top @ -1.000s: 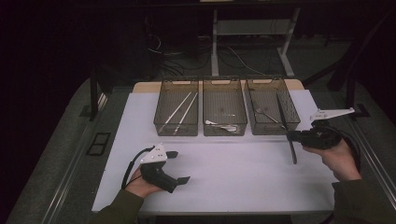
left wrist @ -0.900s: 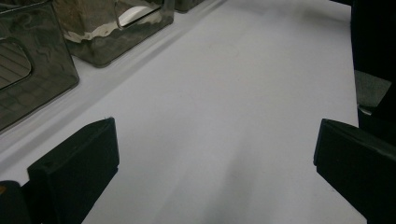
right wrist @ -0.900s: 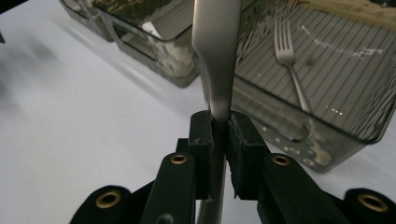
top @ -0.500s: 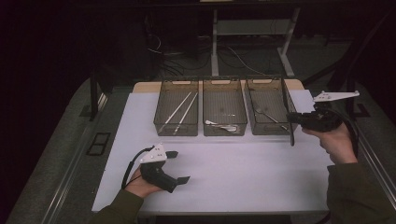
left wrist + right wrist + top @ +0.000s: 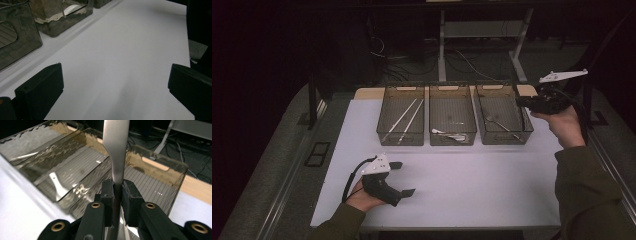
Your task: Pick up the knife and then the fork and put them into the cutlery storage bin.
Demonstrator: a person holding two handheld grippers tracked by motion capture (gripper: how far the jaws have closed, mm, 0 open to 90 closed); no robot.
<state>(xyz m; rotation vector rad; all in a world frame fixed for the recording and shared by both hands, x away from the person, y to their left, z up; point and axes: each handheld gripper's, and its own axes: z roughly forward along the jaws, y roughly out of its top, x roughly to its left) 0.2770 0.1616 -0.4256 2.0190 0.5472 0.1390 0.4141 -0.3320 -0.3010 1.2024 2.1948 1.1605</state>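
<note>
right gripper (image 5: 117,192): jaws clenched on metal utensil (image 5: 116,150), held over right bin (image 5: 504,131) | stiff, slick, light; grip flat handle | left gripper (image 5: 399,177): jaws released, resting on worktop (image 5: 482,175)

Three smoky clear bins stand side by side at the far end of the white tabletop (image 5: 472,175). The left bin (image 5: 402,115) holds long pale sticks, the middle bin (image 5: 452,115) a white utensil, the right bin (image 5: 503,112) metal cutlery. The left gripper (image 5: 404,178) rests low on the tabletop, jaws apart. The right gripper (image 5: 518,100) hangs raised at the right bin's far right corner.
</note>
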